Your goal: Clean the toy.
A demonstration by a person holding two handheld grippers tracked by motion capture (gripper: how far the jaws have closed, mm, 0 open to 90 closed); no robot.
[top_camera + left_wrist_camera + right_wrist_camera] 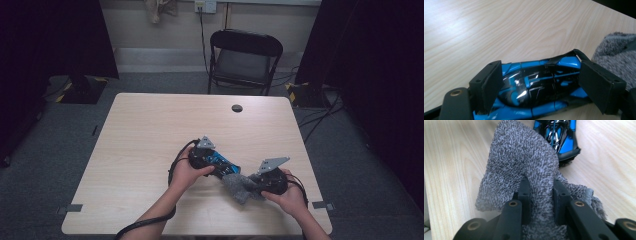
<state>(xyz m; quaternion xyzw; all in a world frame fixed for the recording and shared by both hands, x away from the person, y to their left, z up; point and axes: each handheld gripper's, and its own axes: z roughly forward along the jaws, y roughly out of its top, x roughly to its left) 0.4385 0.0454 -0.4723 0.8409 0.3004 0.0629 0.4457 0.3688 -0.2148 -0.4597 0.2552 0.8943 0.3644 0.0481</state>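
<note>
A glossy blue and black toy (536, 85) lies lengthwise between the jaws of my left gripper (539, 67), and both pads rest against its ends. From above, the left gripper (227, 166) points right and toward me, just over the wooden table (150, 130), with the toy (220, 161) in it. A grey terry cloth (519, 152) is pinched in a fold by my right gripper (540, 182). The cloth (240, 186) hangs between the two grippers near the table's front right, and its top edge touches the toy's (560, 135) far end. My right gripper (254, 188) points left.
A black folding chair (243, 57) stands behind the table. A round cable hole (237, 108) sits near the far edge. Cables run over the floor at the right (320, 117). Dark curtains hang on both sides.
</note>
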